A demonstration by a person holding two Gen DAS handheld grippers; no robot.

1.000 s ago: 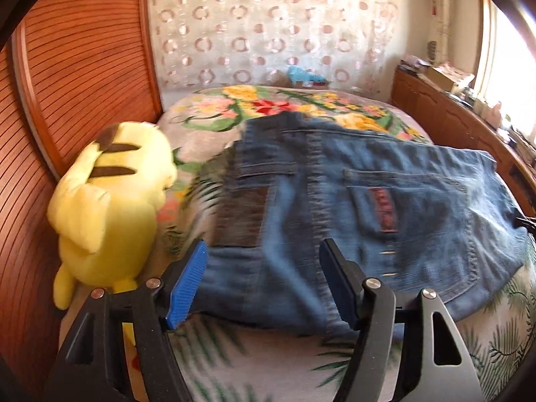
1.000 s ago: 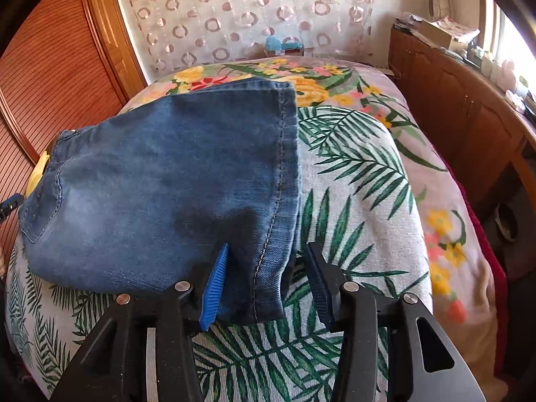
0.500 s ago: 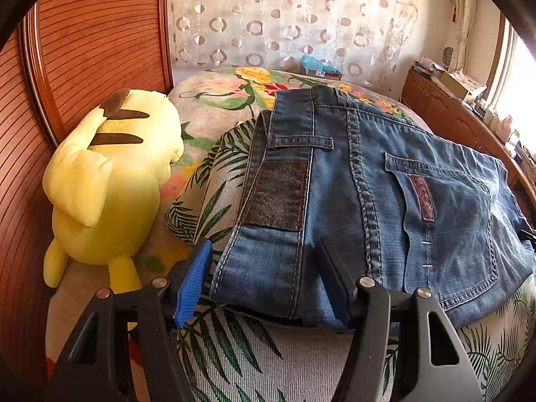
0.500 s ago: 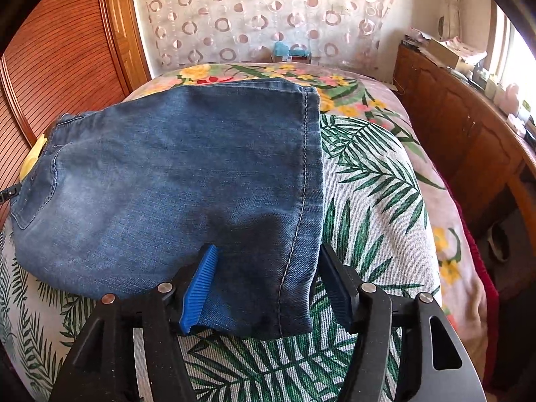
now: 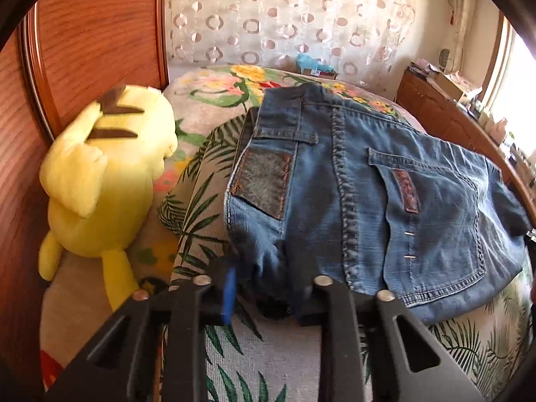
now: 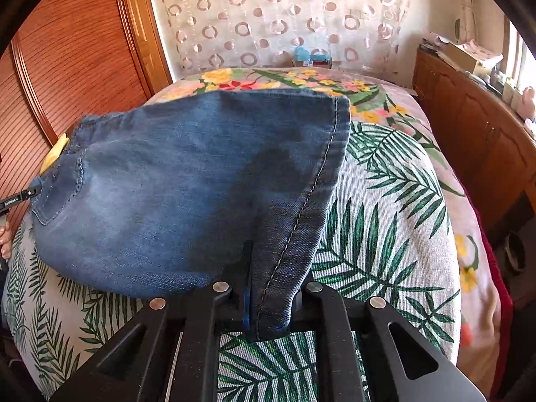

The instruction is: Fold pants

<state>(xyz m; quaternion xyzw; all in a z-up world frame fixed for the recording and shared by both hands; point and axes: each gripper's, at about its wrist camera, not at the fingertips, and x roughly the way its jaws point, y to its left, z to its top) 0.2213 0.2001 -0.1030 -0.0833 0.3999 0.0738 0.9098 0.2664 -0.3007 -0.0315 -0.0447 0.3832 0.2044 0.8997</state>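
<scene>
Folded blue jeans (image 5: 368, 201) lie across the flowered bed cover (image 5: 268, 351), back pockets and leather patch up. My left gripper (image 5: 268, 289) is at their near left waist corner; its jaws are closing and the denim bunches between the pads. In the right wrist view the jeans (image 6: 167, 184) show their leg end. My right gripper (image 6: 271, 301) has its jaws closing on the near hem corner, which is pinched and lifted between them. The tip of the left gripper (image 6: 20, 197) shows at the far left edge, with part of a hand (image 6: 5, 238) below it.
A yellow plush toy (image 5: 100, 181) sits left of the jeans against the wooden panel (image 5: 83, 50). A wooden cabinet (image 6: 475, 127) with clutter on top runs along the bed's right side. A curtain with circles (image 6: 284, 16) hangs behind the bed.
Both grippers went from wide open around the jeans' near edge to closed on it. The denim now bunches up at each grip.
</scene>
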